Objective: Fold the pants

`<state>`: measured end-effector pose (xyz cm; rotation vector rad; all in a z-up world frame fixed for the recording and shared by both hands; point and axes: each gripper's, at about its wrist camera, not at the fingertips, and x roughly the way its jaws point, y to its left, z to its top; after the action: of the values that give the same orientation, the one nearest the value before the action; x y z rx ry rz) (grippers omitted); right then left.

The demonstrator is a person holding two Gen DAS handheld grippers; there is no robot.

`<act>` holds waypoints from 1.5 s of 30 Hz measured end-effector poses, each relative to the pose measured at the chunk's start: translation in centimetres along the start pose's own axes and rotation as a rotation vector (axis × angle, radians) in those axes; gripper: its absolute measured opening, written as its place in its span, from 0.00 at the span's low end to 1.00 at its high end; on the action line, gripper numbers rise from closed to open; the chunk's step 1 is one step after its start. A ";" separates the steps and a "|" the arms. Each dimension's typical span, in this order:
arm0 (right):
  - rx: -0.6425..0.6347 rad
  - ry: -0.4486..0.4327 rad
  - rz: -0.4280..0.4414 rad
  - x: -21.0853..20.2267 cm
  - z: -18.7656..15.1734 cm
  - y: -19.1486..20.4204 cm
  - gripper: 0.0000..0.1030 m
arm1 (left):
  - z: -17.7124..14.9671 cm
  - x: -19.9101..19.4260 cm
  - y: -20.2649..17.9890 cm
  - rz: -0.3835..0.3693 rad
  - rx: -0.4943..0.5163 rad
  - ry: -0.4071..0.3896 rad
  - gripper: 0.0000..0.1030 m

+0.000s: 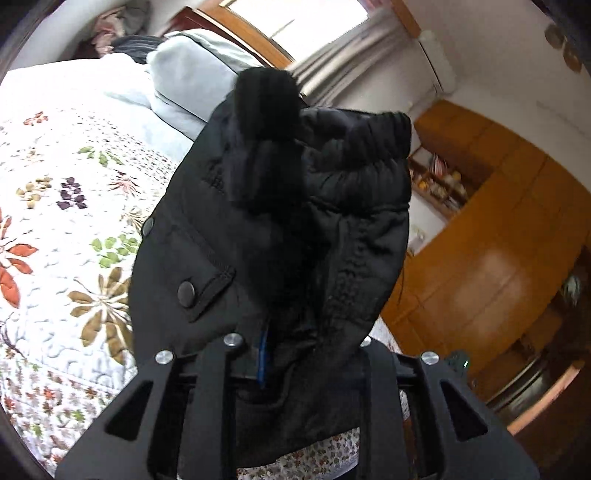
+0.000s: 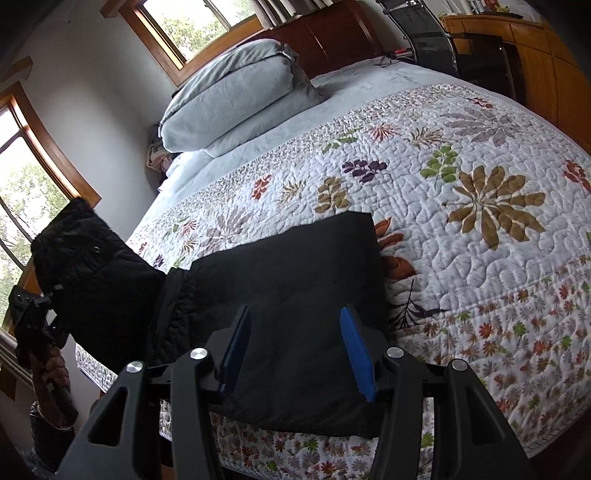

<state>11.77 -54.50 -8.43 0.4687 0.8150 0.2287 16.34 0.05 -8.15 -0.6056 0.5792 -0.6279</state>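
Observation:
The black padded pants lie on the floral quilt at the near edge of the bed. My left gripper is shut on the waistband end of the pants and holds it lifted above the bed; the elastic waist and snap buttons face the camera. In the right wrist view the left gripper shows at the far left with that raised end. My right gripper is open, its blue pads spread just above the flat part of the pants, holding nothing.
The floral quilt covers the bed. A folded pale blue duvet lies near the headboard. Wooden cabinets stand on the right, windows on the left, and a black chair beyond the bed.

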 end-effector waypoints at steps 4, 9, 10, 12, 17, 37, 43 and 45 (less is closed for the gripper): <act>0.016 -0.010 0.061 0.0 0.8 0.2 0.50 | -2.2 0.5 -0.5 0.011 0.052 0.046 0.21; -0.006 0.000 0.084 0.5 1.4 1.1 0.50 | -4.2 3.2 -1.8 0.034 0.134 0.122 0.22; -0.008 0.007 0.093 0.8 1.5 1.3 0.50 | -4.7 4.0 -2.1 0.038 0.153 0.145 0.22; -0.006 0.017 0.112 1.2 1.6 1.6 0.50 | -5.4 4.9 -2.5 0.047 0.179 0.171 0.23; 0.023 0.053 0.162 2.4 1.7 1.8 0.52 | -7.6 7.2 -3.4 0.077 0.268 0.250 0.26; 0.311 0.375 0.414 12.4 4.3 3.4 0.89 | -13.5 12.0 -5.7 0.217 0.614 0.406 0.41; 0.245 0.425 0.371 14.4 4.4 5.9 0.84 | -13.3 12.1 -5.9 0.206 0.605 0.410 0.52; 0.236 0.435 0.367 14.9 4.4 6.4 0.72 | -13.3 12.0 -6.0 0.191 0.597 0.418 0.61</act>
<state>24.92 -44.75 -12.33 0.8084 1.1849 0.5928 13.53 -16.50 -16.92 0.1482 0.7831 -0.7080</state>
